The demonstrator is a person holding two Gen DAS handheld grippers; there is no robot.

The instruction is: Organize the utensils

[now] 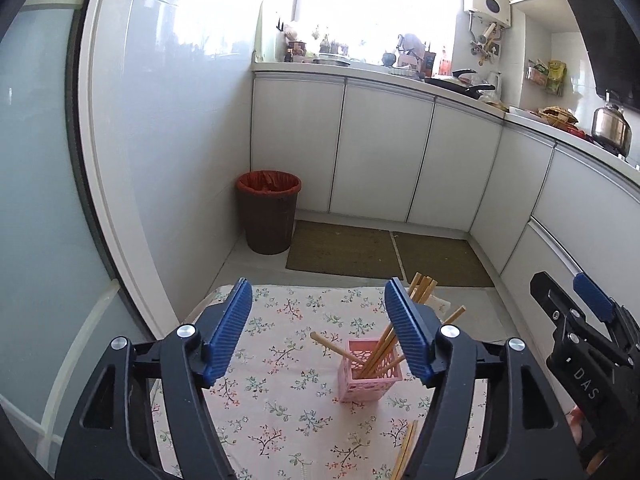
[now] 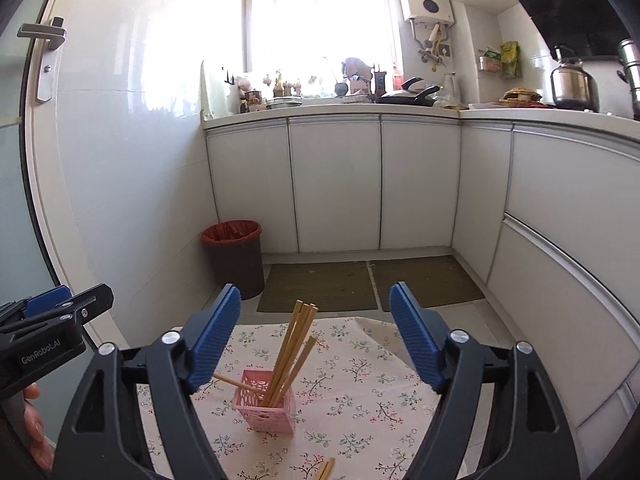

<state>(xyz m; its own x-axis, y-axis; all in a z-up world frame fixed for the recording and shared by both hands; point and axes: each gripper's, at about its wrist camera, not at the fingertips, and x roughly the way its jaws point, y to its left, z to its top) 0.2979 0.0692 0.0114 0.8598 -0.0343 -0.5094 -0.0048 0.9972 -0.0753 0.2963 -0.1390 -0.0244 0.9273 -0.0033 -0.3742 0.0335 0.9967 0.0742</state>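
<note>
The pink perforated holder stands upright on the floral-clothed table, with a bunch of wooden chopsticks leaning in it at mixed angles, one jutting low to the left. More loose chopsticks lie on the cloth at the near edge, between the holder and the person.

The left gripper is released, jaws spread with nothing between them; the right gripper is likewise spread and empty, hovering above the holder.

The main risk, as I judge it, is the holder: it looks light and top-heavy with tall sticks leaning to one side, so a brushing finger or a stick pushed in at a slant could tip it and scatter the lot. The loose pair lies flat on soft cloth, which may bunch under the pads and let a stick slip out or roll off the table edge.
</note>
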